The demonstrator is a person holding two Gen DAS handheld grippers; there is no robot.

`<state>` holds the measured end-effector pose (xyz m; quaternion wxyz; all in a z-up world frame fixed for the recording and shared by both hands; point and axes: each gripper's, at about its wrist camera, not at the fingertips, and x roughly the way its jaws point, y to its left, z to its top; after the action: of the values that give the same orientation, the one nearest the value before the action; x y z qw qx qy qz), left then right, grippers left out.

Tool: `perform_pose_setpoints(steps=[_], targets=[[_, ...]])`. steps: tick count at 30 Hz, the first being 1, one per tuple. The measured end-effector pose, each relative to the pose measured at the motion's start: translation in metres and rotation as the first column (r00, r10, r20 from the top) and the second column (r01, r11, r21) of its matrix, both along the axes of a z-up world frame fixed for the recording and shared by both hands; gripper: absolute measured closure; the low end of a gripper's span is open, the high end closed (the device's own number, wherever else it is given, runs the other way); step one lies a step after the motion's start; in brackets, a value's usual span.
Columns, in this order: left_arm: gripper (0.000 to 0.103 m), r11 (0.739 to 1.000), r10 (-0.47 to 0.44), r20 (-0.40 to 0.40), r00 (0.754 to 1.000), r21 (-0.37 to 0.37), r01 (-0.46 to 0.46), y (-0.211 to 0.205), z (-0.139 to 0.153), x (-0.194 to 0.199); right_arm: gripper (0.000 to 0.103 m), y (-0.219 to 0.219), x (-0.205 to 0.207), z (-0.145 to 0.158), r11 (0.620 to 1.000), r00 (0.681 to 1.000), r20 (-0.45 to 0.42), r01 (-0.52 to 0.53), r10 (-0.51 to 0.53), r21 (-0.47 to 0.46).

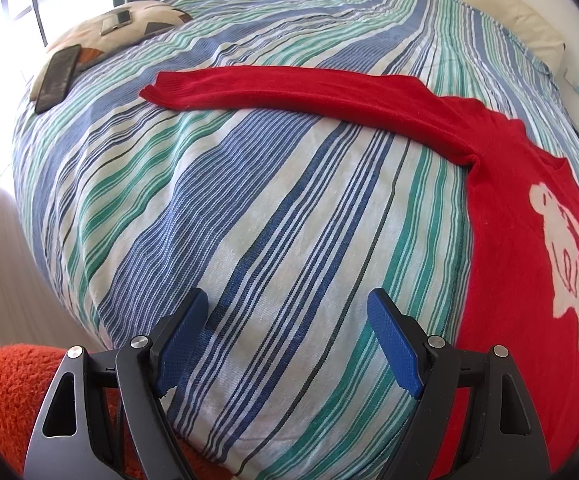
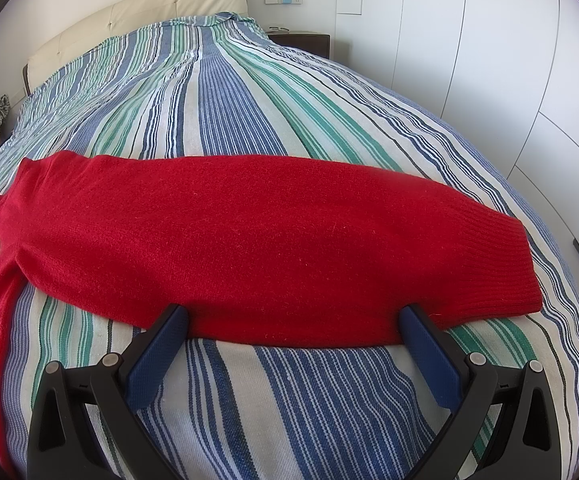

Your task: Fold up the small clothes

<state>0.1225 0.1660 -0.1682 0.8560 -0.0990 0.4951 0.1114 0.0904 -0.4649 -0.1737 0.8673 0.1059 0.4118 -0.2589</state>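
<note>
Sweater [image 1: 529,216] in red lies flat on the striped bedspread [image 1: 249,208], filling the right side of the left wrist view, one sleeve [image 1: 289,92] stretched toward upper left. No fold shows yet, so by my reading everything remains to do. Left gripper [image 1: 287,344] hovers with jaws apart over bare cover. Right gripper [image 2: 293,344], jaws wide and empty, sits at the near edge of the other sleeve [image 2: 269,240], mid-frame, ready to grab.
</note>
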Motion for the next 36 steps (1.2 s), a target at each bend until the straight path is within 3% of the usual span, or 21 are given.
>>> perform_pose_setpoints(steps=[36], targets=[[0.019, 1.0, 0.007, 0.01, 1.0, -0.005, -0.007, -0.0011, 0.0036, 0.0, 0.0, 0.0002, 0.0001, 0.0002, 1.0, 1.0, 0.0, 0.0, 0.0, 0.0]])
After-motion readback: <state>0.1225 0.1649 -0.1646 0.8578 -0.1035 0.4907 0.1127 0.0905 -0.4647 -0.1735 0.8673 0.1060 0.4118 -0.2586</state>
